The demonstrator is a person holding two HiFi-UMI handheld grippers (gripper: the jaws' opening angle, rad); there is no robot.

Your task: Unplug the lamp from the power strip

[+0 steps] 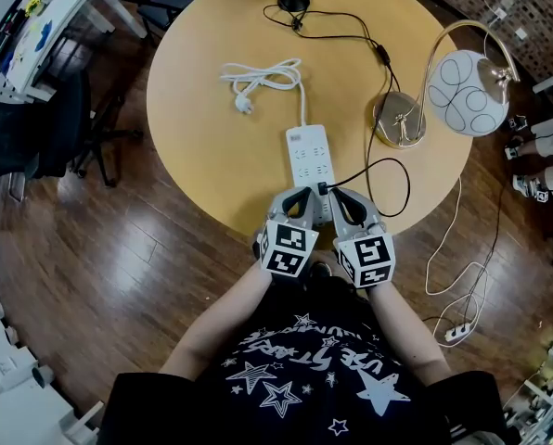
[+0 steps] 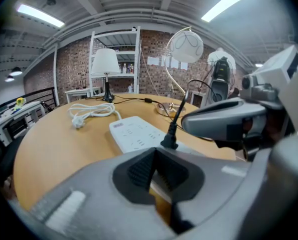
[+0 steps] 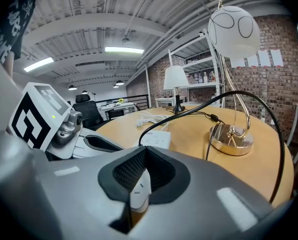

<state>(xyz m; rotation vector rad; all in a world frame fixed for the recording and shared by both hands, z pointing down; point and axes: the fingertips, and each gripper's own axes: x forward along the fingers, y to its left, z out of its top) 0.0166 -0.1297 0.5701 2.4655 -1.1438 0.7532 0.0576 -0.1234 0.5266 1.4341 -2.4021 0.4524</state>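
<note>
Head view: the plug (image 1: 321, 190) stands in the near end of the power strip (image 1: 311, 151), which lies 12-to-6; it's at 11 o'clock off my closed right hand-held gripper (image 1: 343, 198); 1 o'clock off my closed left hand-held gripper (image 1: 297, 197).

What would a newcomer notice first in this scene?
A gold lamp with a white globe shade stands at the right side of the round wooden table. Its black plug sits in the near end of the white power strip. Just short of that end, at the table's near edge, the left gripper and right gripper sit side by side, both shut and neither on the plug.
</note>
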